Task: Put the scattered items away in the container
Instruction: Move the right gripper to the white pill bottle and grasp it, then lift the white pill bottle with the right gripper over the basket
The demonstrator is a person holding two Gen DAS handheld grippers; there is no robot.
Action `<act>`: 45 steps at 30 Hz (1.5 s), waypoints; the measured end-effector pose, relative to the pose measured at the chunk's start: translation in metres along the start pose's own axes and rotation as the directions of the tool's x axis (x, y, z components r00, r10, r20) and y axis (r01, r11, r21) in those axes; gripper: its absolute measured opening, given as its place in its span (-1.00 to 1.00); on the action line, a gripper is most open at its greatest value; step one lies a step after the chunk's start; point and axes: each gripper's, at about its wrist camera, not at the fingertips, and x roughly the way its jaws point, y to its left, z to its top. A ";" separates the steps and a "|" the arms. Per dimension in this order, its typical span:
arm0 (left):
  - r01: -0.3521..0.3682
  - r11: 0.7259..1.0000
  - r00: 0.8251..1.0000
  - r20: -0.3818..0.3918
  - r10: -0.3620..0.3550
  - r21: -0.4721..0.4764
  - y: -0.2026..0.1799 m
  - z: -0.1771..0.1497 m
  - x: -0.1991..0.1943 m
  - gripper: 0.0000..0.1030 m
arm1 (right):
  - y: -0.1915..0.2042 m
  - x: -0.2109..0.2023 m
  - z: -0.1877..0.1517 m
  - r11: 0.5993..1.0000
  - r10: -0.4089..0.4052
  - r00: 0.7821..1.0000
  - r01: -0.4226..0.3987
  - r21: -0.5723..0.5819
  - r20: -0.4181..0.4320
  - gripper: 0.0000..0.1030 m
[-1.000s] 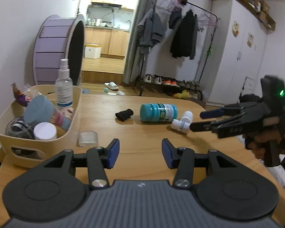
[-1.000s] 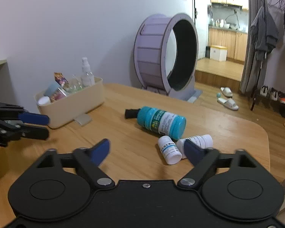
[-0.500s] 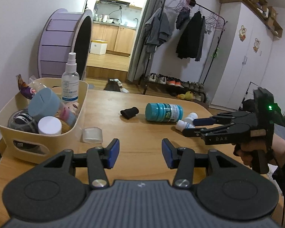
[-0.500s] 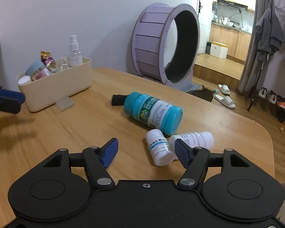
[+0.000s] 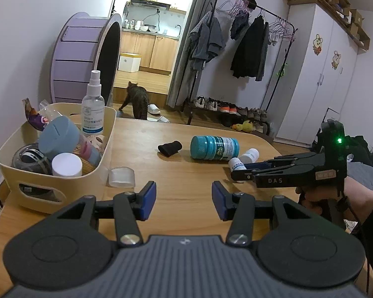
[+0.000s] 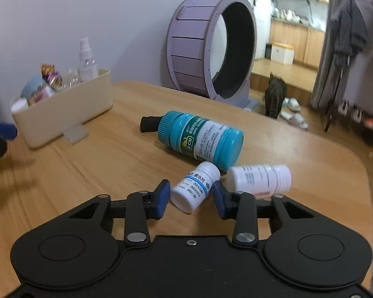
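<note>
A cream container (image 5: 62,181) (image 6: 62,114) with a spray bottle and several jars stands at the table's left. A teal bottle (image 6: 201,140) (image 5: 215,147), two small white bottles (image 6: 195,190) (image 6: 259,180) and a black cloth (image 5: 170,147) lie on the wooden table. My right gripper (image 6: 190,198) is open, with its fingers on either side of the nearer small white bottle (image 5: 237,165); it also shows in the left wrist view (image 5: 240,172). My left gripper (image 5: 184,200) is open and empty above the table beside the container.
A small clear plastic piece (image 5: 121,176) lies against the container. A purple cat wheel (image 5: 84,59) stands behind the table. A cat (image 5: 138,101) walks on the floor beyond. The table's far right edge (image 6: 360,173) is close to the white bottles.
My right gripper has moved forward and down until its open fingers straddle the nearer small white bottle. The left gripper has shifted a little. A cat has come into view.
</note>
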 end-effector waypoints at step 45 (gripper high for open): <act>-0.109 0.989 0.987 0.105 0.119 -0.096 0.054 -0.014 -0.083 0.05 | 0.109 0.023 0.102 0.939 0.343 0.929 -0.335 -0.078 0.143 -0.10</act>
